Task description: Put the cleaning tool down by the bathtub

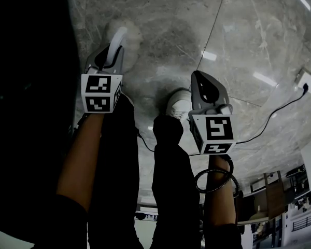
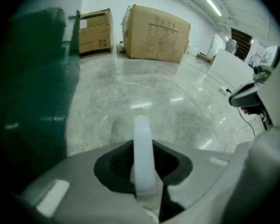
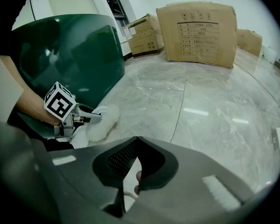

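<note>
Tool (image 3: 102, 121) sits low at the left of the right gripper view, its fluffy white head just beside the dark green tub (image 3: 74, 55). Its pale handle runs straight back into the left gripper (image 1: 110, 53), whose jaws are clamped on it from both sides. From above, the head shows at upper centre-left over the grey floor (image 1: 238, 40); whether it touches the marble is hard to say from here, possibly hovering just off it. Right gripper (image 1: 201, 82) hangs well apart at centre-right, jaws drawn together with nothing between them. By my read this is the set-down step, not yet finished. Next move calls for lowering until the tool lies on the floor by the tub wall, then parting the left jaws and drawing back cleanly.
</note>
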Tool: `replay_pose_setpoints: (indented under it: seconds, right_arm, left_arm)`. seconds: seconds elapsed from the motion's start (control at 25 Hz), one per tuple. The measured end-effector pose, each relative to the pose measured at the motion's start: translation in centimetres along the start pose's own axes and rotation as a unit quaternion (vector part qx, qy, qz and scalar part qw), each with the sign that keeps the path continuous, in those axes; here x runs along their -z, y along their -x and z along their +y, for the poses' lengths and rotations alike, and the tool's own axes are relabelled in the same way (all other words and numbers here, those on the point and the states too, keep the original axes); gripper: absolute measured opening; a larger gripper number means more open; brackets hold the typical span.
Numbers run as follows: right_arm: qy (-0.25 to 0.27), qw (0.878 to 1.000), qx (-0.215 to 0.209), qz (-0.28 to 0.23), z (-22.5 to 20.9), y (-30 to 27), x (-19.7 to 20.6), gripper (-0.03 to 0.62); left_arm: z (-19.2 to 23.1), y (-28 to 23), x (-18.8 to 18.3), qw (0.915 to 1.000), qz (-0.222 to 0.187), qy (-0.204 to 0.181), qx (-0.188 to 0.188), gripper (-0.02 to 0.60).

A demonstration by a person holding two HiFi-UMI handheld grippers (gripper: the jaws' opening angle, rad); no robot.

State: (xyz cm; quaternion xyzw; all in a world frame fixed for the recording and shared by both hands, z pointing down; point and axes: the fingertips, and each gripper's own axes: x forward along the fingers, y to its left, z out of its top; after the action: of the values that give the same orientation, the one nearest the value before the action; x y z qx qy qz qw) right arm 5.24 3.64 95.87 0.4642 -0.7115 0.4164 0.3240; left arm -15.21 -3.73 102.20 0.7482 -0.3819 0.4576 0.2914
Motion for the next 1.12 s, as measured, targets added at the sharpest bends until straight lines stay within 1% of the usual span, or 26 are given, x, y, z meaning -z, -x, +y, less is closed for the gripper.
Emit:
replay_pose_setpoints:
  seconds: [0.2, 0.32, 0.4, 0.72, 0.96, 1.12]
  right_arm:
    - [0.005, 1.000, 0.001, -0.002, 0.1, 0.2, -0.4, 0.023]
    - [0.007, 1.000, 0.003, -0.003, 0.0, 0.4, -0.7, 0.023]
    - [0.008, 1.000, 0.006, -0.006, 0.0, 0.5, -1.0, 0.023]
    - [0.014, 1.000, 0.007, -0.003, 0.3, 1.3, -0.8, 0.023]
    - [0.010, 1.000, 0.004, -0.012, 1.0, 2.4, -1.9, 0.023]
    - [0.011, 1.000, 0.001, -0.016, 1.6, 3.2, -2.7, 0.023]
  left_arm:
    - [-0.2, 0.1, -0.1, 1.0000, -0.002, -0.005, 0.004, 0.094]
    - [-0.3, 0.0, -0.2, 1.0000, -0.004, -0.001, 0.008, 0.094]
    - [-0.3, 0.1, 0.0, 0.9999, -0.003, 0.004, 0.009, 0.117]
    - [-0.8, 0.9, 0.6, 0.9999, 0.000, 0.008, 0.014, 0.158]
    - [-1.2, 2.3, -0.2, 0.9999, -0.005, 0.007, 0.008, 0.166]
    - [-1.2, 3.3, -1.3, 0.9998, -0.011, 0.018, 0.000, 0.167]
